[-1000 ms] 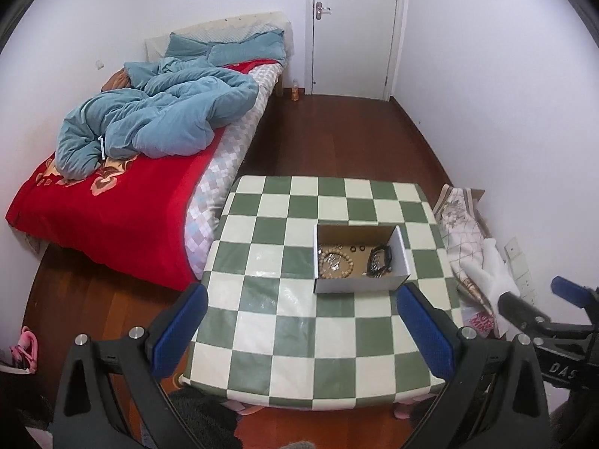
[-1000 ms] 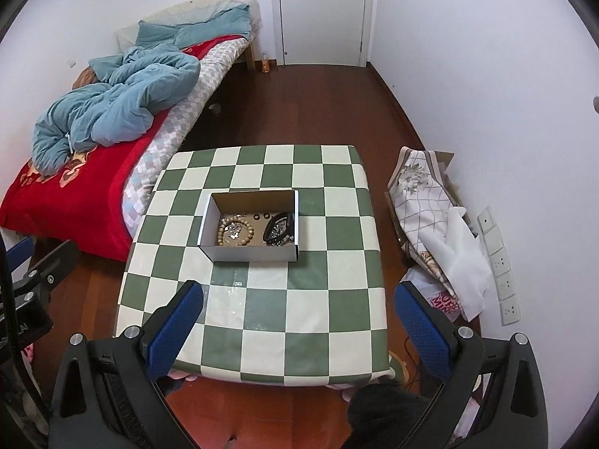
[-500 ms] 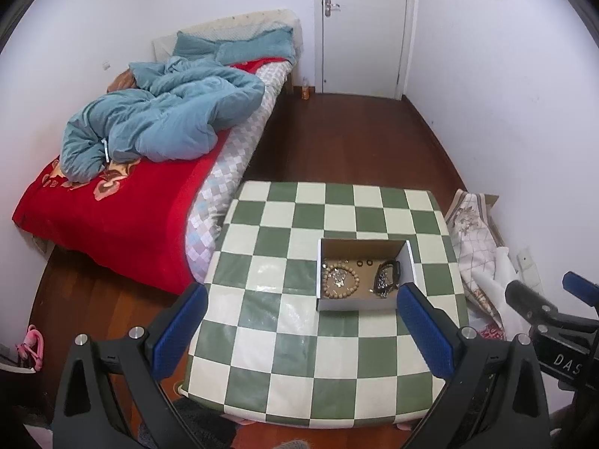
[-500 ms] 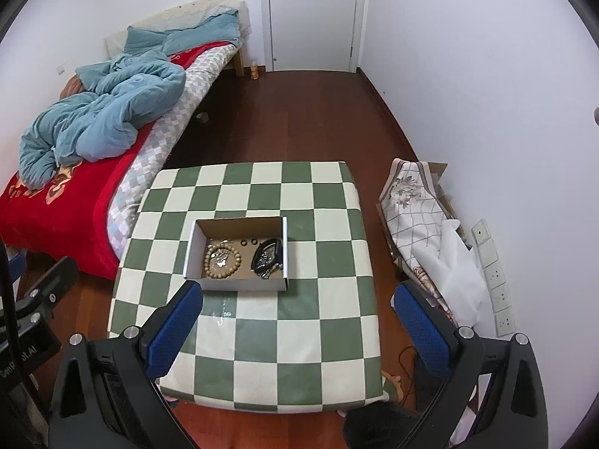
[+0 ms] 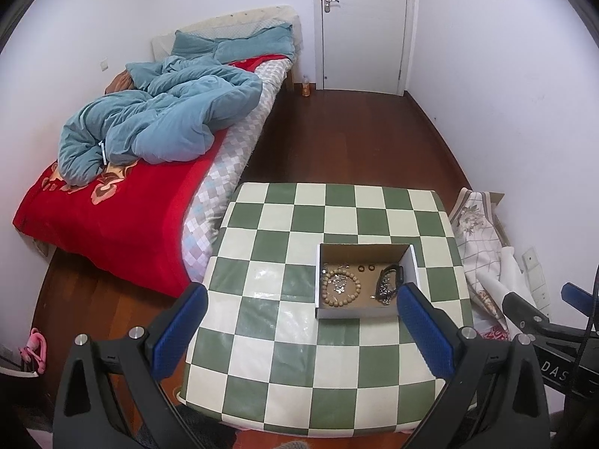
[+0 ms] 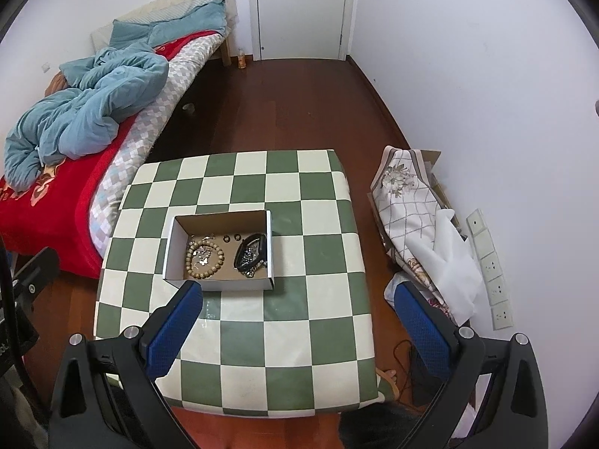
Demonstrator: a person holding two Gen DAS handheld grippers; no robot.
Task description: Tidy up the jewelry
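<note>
An open cardboard box [image 5: 365,312] [image 6: 219,283] sits on the green-and-white checkered table [image 5: 269,340] [image 6: 322,321]. Inside lie a wooden bead bracelet [image 5: 342,289] [image 6: 205,258] with a small silver piece in its ring, a dark bracelet bundle [image 5: 389,284] [image 6: 252,252] and two small dark rings [image 5: 366,268] [image 6: 231,238]. My left gripper [image 5: 299,301] hangs open high above the table, the box just inside its right finger. My right gripper [image 6: 295,295] is also open and empty, its left finger over the box's near wall.
A bed [image 5: 123,202] with a red blanket and blue duvet [image 5: 161,119] runs along the left. Folded cloth and a white bag [image 6: 423,220] lie on the floor right of the table by wall sockets [image 6: 490,269]. A shut door [image 5: 361,26] stands at the far end.
Both grippers have risen and drawn back from the table, so the box and table sit lower and smaller in view. Both stay open. Nothing in the box has moved.
</note>
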